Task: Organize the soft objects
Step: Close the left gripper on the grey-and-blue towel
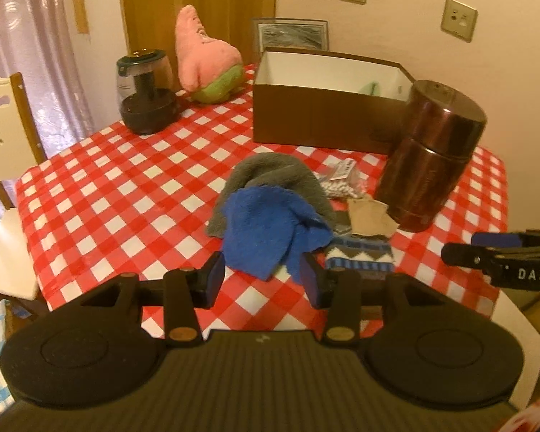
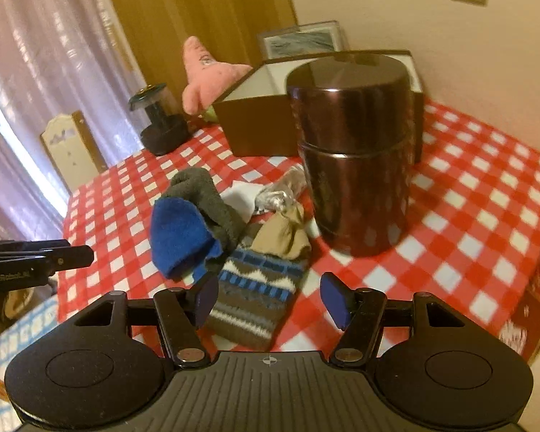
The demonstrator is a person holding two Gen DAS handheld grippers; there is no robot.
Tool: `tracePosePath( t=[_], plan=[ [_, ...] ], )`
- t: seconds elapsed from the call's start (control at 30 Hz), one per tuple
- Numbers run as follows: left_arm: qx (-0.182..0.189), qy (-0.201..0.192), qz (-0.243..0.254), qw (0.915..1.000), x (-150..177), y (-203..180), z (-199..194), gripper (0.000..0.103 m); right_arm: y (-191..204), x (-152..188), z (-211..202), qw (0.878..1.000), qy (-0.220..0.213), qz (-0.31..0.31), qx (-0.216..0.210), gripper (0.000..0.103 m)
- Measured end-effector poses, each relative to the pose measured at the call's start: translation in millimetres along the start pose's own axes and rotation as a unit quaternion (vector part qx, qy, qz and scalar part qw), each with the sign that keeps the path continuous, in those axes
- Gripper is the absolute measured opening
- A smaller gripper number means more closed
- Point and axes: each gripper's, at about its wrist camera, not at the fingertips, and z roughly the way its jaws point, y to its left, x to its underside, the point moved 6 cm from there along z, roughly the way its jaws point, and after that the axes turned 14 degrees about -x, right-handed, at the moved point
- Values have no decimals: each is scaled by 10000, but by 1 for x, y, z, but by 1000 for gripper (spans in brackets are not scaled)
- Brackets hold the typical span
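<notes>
The bench (image 1: 100,187) wears a red-and-white checked cloth. Far back sits an open brown box (image 1: 316,115), a pink plush (image 1: 205,61) to its left. A dark brown canister (image 2: 352,158) stands upright before the box. Mid-bench lies a heap: grey cloth (image 1: 273,176), blue cloth (image 1: 270,230) on top, patterned sock (image 2: 255,298) alongside (partly overlapped). Left hand-held gripper (image 1: 262,280) and right hand-held gripper (image 2: 268,300) both spread, pinching nothing

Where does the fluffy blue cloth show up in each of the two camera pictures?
Left wrist view: the fluffy blue cloth lies low in the middle, just ahead of the fingers.
Right wrist view: it sits left of centre.
Shared landmark: the shiny dark brown metal canister, to the cloth's right in both.
</notes>
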Motion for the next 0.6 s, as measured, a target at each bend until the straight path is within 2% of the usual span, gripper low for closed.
tracePosePath(
  t=[0.2,0.33,0.5,0.6],
  plan=[
    [-8,-53,104,9999,-6,-4,21,47,-9,-5,25,9999,0,-138,-16,63],
    [177,-286,396,9987,-18,-9,43,60,-11,-6,40,9999,-38,-34,97,63],
    [549,-504,947,9927,-31,-14,87,60,-11,-7,62,9979,-204,266,558,62],
    [775,-606,1383,9855,-37,-19,117,60,-11,-4,73,9940,-337,601,851,62]
  ],
)
